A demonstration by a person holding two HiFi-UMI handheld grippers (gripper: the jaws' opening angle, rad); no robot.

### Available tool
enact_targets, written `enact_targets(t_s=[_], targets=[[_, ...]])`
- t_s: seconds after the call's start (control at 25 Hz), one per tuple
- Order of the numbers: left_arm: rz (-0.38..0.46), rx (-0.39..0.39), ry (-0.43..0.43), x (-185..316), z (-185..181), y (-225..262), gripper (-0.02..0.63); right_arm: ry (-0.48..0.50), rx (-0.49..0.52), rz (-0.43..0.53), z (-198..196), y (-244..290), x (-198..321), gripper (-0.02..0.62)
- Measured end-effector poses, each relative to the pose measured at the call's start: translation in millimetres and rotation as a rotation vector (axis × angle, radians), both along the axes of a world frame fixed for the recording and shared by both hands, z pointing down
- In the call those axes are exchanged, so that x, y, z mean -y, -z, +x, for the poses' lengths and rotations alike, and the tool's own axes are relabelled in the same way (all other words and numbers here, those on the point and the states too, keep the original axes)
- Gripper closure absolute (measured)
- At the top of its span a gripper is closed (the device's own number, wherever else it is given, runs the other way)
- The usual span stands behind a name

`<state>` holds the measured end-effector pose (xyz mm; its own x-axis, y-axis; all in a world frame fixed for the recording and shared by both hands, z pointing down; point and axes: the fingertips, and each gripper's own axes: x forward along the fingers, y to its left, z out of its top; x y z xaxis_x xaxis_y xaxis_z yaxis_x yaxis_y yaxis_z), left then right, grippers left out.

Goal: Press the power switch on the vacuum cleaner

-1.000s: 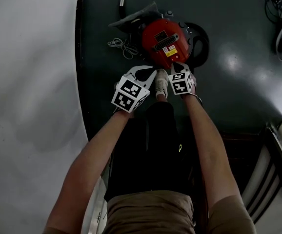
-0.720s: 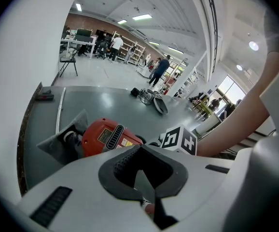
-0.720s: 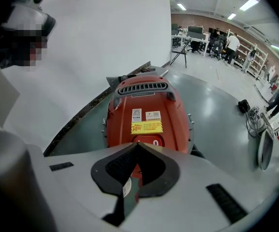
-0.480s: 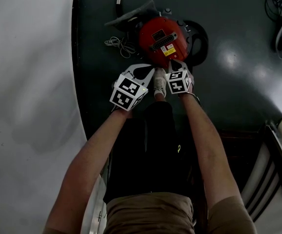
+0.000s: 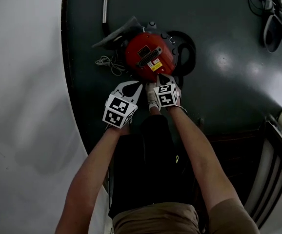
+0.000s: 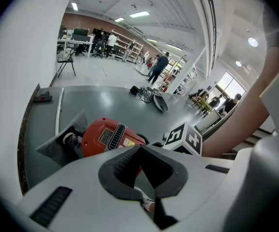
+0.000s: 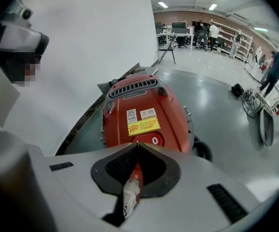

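Down on the dark grey floor (image 5: 229, 82) sits the red vacuum cleaner (image 5: 148, 57), at 12 o'clock from the person's white shoe (image 5: 152, 97). Both bare arms reach down toward it.

The right tongs (image 7: 137, 143) are shut tight, the 2 tips pressed together with nothing between them. Their point sits at the near edge of the machine's lid. The power switch (image 7: 155, 140), a red oval marked with a white ring, lies just at 3 o'clock of that point. Whether the tip touches the casing I cannot tell. At 12 o'clock from the switch is a yellow sticker (image 7: 140, 126), and beyond that a slotted grille (image 7: 133, 87).

The left tongs (image 6: 141, 147) are likewise closed and empty. They are held just off the vacuum at about 7 o'clock from it, pointing toward its side.

A loose pale cord (image 5: 109, 62) lies tangled at 9 o'clock of the vacuum. A black hose (image 5: 186, 48) loops round at 3 o'clock, and a thin white tube (image 5: 105, 4) runs away at 11 o'clock. A white wall (image 5: 19, 82) curves along the left of the floor. Far across the room, seen past the left tongs, a person (image 6: 159, 67) stands near some shelving.
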<state>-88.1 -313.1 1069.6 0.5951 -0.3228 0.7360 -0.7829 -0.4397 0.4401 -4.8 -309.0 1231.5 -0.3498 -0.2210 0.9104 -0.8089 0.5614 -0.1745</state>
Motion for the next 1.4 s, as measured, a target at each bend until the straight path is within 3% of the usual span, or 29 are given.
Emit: enact_targets(t_s=[0.24,0.36,0.52,0.8,1.12,1.24,1.4], targets=[[0.054,0.015,-0.017,10.7,-3.8,6.5,0.6,0.037,-0.082,-0.033,-0.9,-10.5,-1.8,0.584],[0.054,0.022,-0.008,9.5,-6.2,15.3,0.6,0.015,-0.052,-0.065,0.8,-8.3,-0.5,0.584],[0.082,0.027,-0.018,5.0,-5.3,39.7,0.6,-0.012,0.002,-0.02,7.7,18.6,9.5,0.584],[0.111,0.048,-0.016,-9.2,-2.5,112.0,0.6,0.007,0.064,-0.009,18.2,115.5,2.5,0.584],[0.194,0.037,0.021,-7.6,9.7,247.8,0.6,0.046,0.144,-0.013,34.8,246.7,-16.4,0.584],[0.199,-0.005,0.064,-12.7,15.5,296.0,0.6,0.063,0.18,0.021,38.6,287.4,-23.8,0.584],[0.164,-0.122,0.078,-30.8,32.1,334.0,0.6,0.15,0.195,0.071,37.4,347.1,-39.2,0.584]])
